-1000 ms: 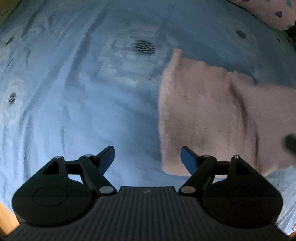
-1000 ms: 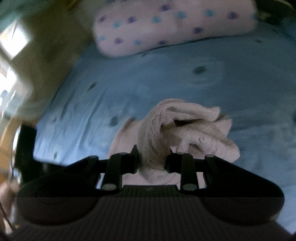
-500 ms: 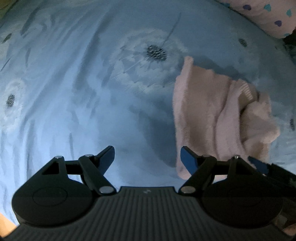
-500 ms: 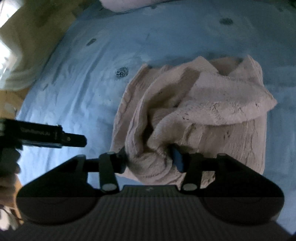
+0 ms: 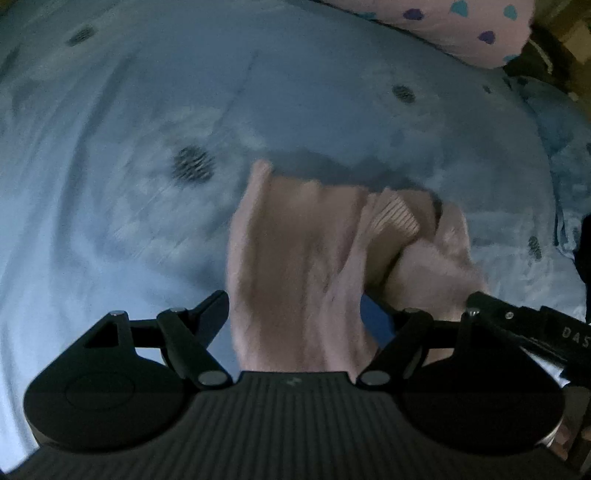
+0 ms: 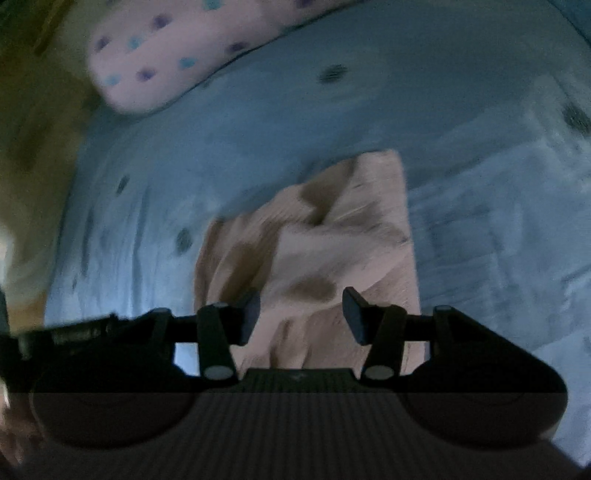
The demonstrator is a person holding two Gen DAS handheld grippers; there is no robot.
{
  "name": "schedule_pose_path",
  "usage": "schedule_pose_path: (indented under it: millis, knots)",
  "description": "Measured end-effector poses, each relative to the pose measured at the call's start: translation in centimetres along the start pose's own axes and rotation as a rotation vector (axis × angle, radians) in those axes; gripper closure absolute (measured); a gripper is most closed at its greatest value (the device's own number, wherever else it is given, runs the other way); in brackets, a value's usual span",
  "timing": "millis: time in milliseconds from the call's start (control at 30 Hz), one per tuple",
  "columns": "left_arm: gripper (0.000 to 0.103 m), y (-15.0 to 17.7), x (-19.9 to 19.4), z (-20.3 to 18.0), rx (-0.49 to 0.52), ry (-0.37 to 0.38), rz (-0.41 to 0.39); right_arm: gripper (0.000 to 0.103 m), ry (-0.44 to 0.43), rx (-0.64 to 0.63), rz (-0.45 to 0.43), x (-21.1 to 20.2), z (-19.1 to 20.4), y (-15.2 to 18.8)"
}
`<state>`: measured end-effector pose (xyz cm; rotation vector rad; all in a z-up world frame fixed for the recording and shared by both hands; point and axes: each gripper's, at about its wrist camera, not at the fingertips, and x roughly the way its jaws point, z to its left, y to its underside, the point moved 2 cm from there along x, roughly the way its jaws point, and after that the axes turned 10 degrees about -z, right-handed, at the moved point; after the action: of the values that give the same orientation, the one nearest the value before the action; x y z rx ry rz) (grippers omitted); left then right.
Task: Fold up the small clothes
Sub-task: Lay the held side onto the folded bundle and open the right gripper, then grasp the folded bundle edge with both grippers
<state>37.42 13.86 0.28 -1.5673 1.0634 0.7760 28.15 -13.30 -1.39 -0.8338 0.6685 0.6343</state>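
Note:
A small pink knitted garment (image 5: pixel 295 251) lies rumpled on the blue bed sheet (image 5: pixel 110 221), its right part folded over with a ribbed cuff showing. My left gripper (image 5: pixel 293 310) points steeply down over the near left edge. It is open, and the cloth lies between its fingers without being pinched. In the right wrist view the garment (image 6: pixel 332 251) sits in loose folds under my right gripper (image 6: pixel 301 310). Its jaws stand apart and the pads do not press on the cloth. The right gripper's finger (image 5: pixel 517 325) reaches in beside the left one.
A pink pillow (image 5: pixel 461 26) with blue and purple hearts lies at the far edge of the bed, also in the right wrist view as the pillow (image 6: pixel 166 55). The sheet (image 6: pixel 480 221) carries dark dandelion prints and wrinkles. The bed's edge drops away at left.
My right gripper let go of the bunched fold, and its jaws widened. The garment settled onto the sheet. My left gripper slid right until its fingers straddled the garment's near edge.

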Motion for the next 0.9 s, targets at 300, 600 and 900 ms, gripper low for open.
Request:
schedule_pose_path:
  millis: [300, 600, 900]
  knots:
    - [0.023, -2.5, 6.7, -2.8, 0.051, 0.123, -0.008, 0.051, 0.043, 0.188, -0.028, 2.6, -1.5, 0.4]
    - [0.091, -2.4, 6.7, -0.4, -0.075, 0.216, -0.054, 0.094, -0.043, 0.157, -0.063, 2.6, -0.2, 0.4]
    - [0.090, -2.5, 4.7, 6.8, -0.213, 0.117, -0.090, 0.096, -0.120, 0.025, -0.055, 2.6, 4.8, -0.1]
